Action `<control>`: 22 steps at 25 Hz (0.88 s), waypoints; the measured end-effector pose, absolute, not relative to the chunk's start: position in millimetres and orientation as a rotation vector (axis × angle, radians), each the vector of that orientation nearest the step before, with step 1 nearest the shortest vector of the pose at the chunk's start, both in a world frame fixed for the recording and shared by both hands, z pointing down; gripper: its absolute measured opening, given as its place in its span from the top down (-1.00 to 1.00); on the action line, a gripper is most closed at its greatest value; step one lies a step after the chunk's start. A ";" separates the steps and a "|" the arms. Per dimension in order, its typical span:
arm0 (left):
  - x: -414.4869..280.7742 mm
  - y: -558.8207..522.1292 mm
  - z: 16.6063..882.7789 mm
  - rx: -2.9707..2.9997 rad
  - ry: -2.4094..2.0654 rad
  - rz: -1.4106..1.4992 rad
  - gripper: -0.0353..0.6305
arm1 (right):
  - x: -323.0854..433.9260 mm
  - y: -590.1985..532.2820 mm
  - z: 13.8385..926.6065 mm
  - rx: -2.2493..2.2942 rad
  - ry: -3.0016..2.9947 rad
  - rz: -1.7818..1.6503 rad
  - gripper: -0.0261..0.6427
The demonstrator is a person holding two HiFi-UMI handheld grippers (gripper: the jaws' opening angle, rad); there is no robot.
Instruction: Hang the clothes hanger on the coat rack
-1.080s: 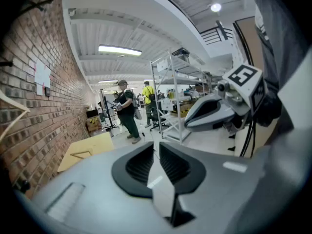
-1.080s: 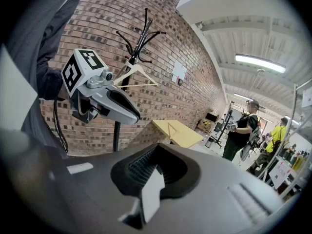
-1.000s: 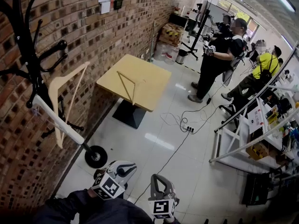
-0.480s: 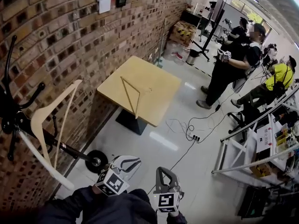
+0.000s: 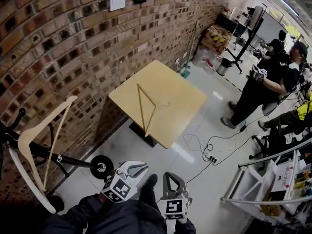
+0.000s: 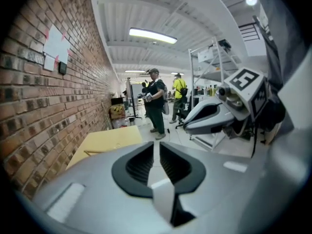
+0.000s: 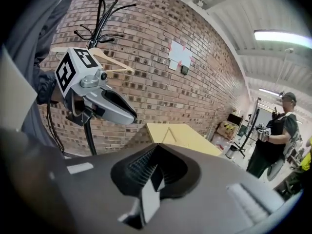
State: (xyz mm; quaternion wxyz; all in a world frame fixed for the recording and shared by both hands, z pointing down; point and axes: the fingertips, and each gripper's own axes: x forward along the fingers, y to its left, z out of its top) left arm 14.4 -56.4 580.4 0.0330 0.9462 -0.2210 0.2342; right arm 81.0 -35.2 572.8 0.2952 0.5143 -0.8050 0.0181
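A pale wooden hanger [image 5: 146, 108] lies flat on the yellow table [image 5: 170, 89] by the brick wall, ahead of both grippers. The same hanger [image 7: 168, 134] shows small and far off on the table in the right gripper view. At the left stands the black coat rack [image 5: 73, 159], with another pale hanger [image 5: 36, 140] hung on it. My left gripper [image 5: 138, 167] and right gripper [image 5: 168, 176] are side by side low in the head view, above the floor. Both are shut with nothing in them. In the right gripper view the left gripper [image 7: 100, 99] hangs in front of the coat rack [image 7: 100, 13].
A cable and power strip [image 5: 210, 158] lie on the floor to the right of the table. People [image 5: 265, 84] stand at the far right. White shelving [image 5: 253, 184] fills the lower right, and cardboard boxes [image 5: 217, 37] sit by the wall beyond the table.
The table with its hanger has come nearer and more central in the head view, and the coat rack has slid to the left edge. Both grippers stay shut and empty.
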 end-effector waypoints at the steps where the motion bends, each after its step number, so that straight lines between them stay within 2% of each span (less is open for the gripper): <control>1: 20.7 -69.6 584.3 2.899 -0.705 0.734 0.84 | 86.2 -49.1 574.4 1.337 -2.163 0.050 0.90; 5: 45.7 -121.9 588.7 2.812 -0.832 0.787 0.72 | 118.8 -97.7 576.6 1.254 -2.211 0.056 0.90; 14: 72.5 -196.3 621.7 2.689 -0.916 0.871 0.68 | 157.4 -174.8 598.0 1.190 -2.250 0.074 0.86; 19: 63.3 -245.7 667.1 2.586 -0.946 1.002 0.47 | 157.9 -210.9 613.4 1.145 -2.233 0.105 0.83; 22: 53.3 -282.0 712.4 2.507 -0.951 1.101 0.45 | 156.1 -241.3 617.2 1.135 -2.213 0.107 0.83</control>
